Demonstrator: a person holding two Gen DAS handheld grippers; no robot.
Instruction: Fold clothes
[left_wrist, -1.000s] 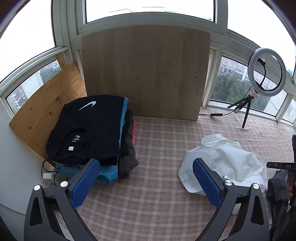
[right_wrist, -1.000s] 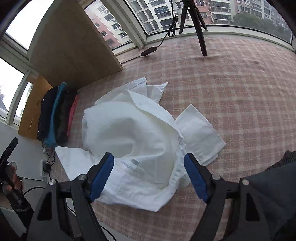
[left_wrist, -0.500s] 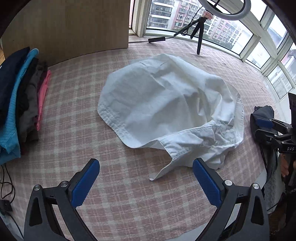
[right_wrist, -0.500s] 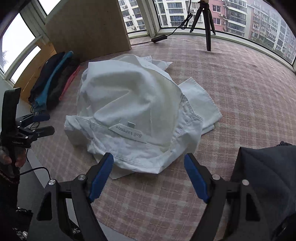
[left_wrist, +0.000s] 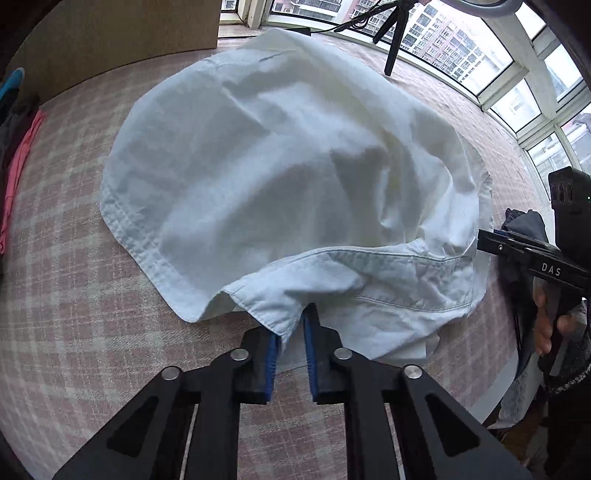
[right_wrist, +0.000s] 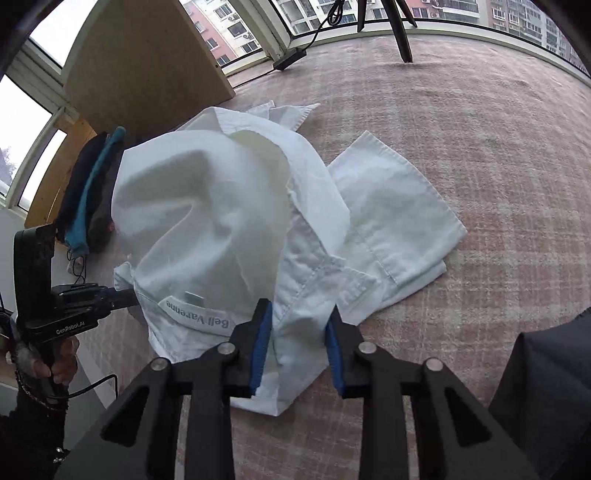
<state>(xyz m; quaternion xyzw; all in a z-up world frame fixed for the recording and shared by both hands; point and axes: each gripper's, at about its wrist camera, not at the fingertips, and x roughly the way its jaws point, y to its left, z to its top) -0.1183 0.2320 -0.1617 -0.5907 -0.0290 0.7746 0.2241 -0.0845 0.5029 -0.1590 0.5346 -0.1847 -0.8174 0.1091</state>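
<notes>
At the far left a stack of folded clothes (right_wrist: 88, 195) lies beside a leaning wooden board (right_wrist: 147, 62); the white shirt (left_wrist: 288, 162) sits crumpled in the middle of the checked cloth (left_wrist: 74, 314) that covers the worktop, bunched toward the near edge. The left hand-held gripper (left_wrist: 290, 332) has its blue pads drawn almost together on a fold of the shirt's edge, so it appears to grip that fabric; the right hand-held gripper (right_wrist: 299, 328) stands partly open, its pads either side of a bunched fold near the collar, with a gap that suggests it has not yet pinched.

The step in hand looks like taking two holds so the shirt can be lifted and spread; to do it well, the right hand-held gripper should probably close on a single layer at the collar band rather than on the whole wad, and both holds should be pulled apart evenly so that the cloth flattens instead of twisting.

The left wrist view shows the shirt's broad back and hem, and the other tool at the far right of the heap; only the right wrist view shows the neck label (right_wrist: 199, 317), the splayed sleeve (right_wrist: 391, 218), and the folded stack in full.
</notes>
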